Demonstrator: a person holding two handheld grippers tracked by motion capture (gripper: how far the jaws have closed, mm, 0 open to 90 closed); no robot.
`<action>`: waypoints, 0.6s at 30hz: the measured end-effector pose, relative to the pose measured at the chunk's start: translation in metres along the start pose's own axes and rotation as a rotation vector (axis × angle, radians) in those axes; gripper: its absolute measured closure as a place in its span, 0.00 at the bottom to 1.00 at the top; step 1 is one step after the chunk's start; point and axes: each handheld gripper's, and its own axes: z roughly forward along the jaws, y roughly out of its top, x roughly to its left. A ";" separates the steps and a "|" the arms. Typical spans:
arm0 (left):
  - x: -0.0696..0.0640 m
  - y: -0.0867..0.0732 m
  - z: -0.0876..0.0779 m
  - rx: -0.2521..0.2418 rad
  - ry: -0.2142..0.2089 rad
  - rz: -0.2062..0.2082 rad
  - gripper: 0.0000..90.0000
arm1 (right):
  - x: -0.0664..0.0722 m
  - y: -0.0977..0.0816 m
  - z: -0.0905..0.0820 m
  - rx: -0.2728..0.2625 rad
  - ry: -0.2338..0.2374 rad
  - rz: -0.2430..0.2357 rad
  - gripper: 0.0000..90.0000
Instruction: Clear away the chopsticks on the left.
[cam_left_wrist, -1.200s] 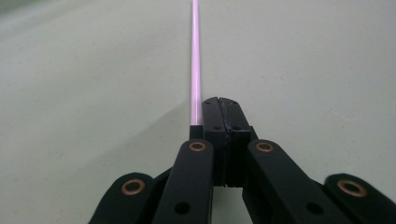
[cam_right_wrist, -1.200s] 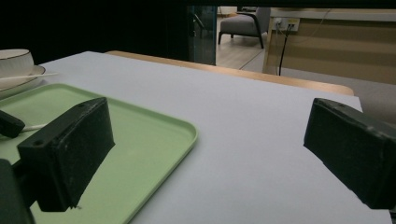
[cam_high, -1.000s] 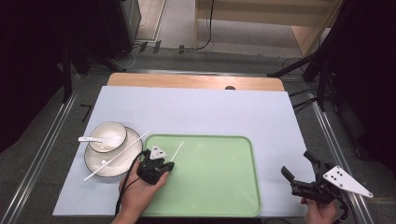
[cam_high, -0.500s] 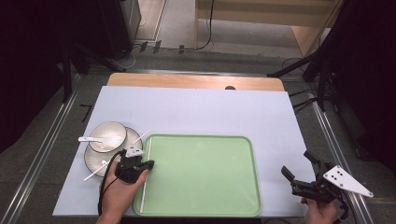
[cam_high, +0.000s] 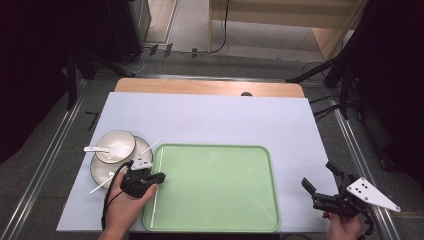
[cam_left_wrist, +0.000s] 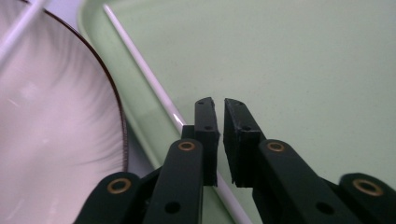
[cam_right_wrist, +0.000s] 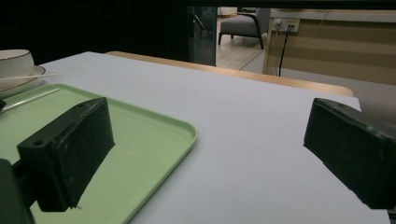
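Since a second ago the left gripper (cam_high: 159, 177) has drawn back to the green tray's (cam_high: 220, 220) left rim, jaws nearly closed and empty above a white chopstick (cam_left_wrist: 140, 70) lying inside that rim. Just beside: saucer (cam_high: 100, 172) holding a bowl (cam_high: 116, 146) and spoon (cam_high: 95, 149). Right gripper (cam_high: 320, 181) gapes wide, well clear.

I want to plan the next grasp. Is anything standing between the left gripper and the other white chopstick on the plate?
Nothing visible. The left gripper is beside the plate; the chopstick lies clear on its rim.
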 end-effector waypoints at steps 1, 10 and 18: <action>0.000 0.000 0.000 0.000 0.000 0.000 0.90 | 0.000 0.000 0.000 0.000 -0.001 -0.001 0.02; 0.036 -0.010 -0.060 -0.060 -0.050 0.126 0.67 | -0.001 0.000 -0.001 0.000 -0.006 0.002 0.02; 0.066 -0.027 -0.087 -0.043 0.080 0.148 0.62 | 0.000 0.000 0.001 0.001 -0.013 0.001 0.02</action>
